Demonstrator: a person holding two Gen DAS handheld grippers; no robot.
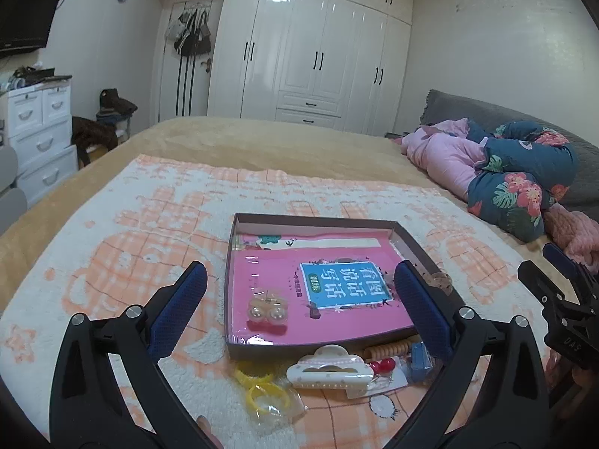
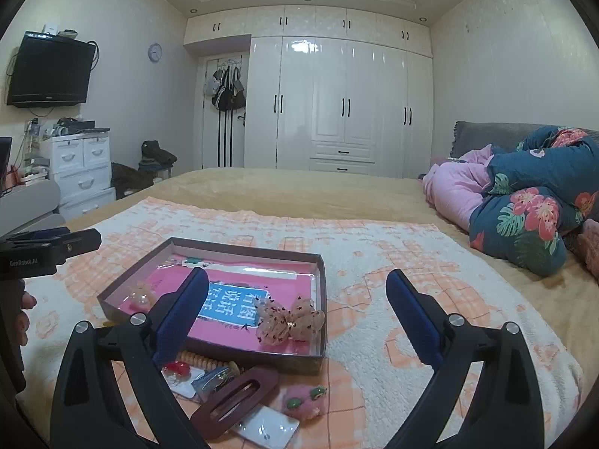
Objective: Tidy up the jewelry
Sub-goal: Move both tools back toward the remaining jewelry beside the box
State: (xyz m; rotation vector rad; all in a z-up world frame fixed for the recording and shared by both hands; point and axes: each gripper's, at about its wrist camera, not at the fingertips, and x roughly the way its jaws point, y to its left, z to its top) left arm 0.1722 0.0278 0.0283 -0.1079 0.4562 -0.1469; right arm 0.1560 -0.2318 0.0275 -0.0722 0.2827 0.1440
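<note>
Cardboard tray (image 2: 318,363) rim near both empty, wide-spread grippers (image 1: 299,299) (image 2: 297,295) — bare blanket (image 2: 374,374) to its right

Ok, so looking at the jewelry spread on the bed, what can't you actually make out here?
- Blue packet, left wrist view: mostly hidden behind that gripper's right finger.
- Orange coiled hair tie, right wrist view: its left end is hidden by the left finger.
- Clear bag of yellow rings, left wrist view: glare blurs what else is inside.
- Small white card of studs, right wrist view: studs too small to identify.

Left gripper (image 2: 48,250) reads "GenRobot.AI"; right gripper (image 1: 561,321), "DAS".
</note>
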